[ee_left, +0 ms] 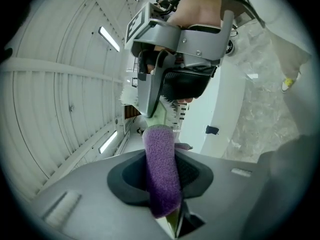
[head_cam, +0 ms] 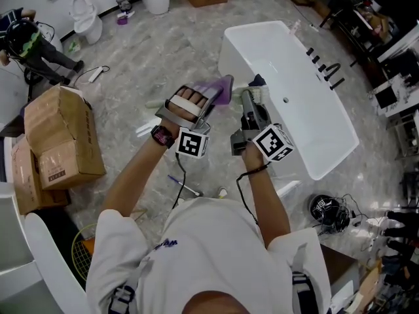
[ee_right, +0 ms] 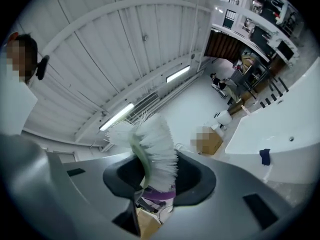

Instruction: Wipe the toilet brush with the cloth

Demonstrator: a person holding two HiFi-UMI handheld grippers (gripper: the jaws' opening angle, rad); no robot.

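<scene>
The left gripper (ee_left: 163, 160) pinches one purple cloth (ee_left: 160, 186) — the right gripper (ee_right: 159, 165) clamps one toilet brush (ee_right: 156, 140) — two grippers, side by side.

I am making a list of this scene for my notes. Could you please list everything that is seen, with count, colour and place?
cloth: one, purple, gripped and raised over the floor
toilet brush: one, white bristles with a pale green stem, gripped beside the cloth
bathtub: one, white, on the floor ahead at the right
cardboard boxes: at least two, brown, on the floor at the left
toilet: one, white, far left by the wall
left gripper: one, grey, shut on the cloth
right gripper: one, grey, shut on the toilet brush
</scene>
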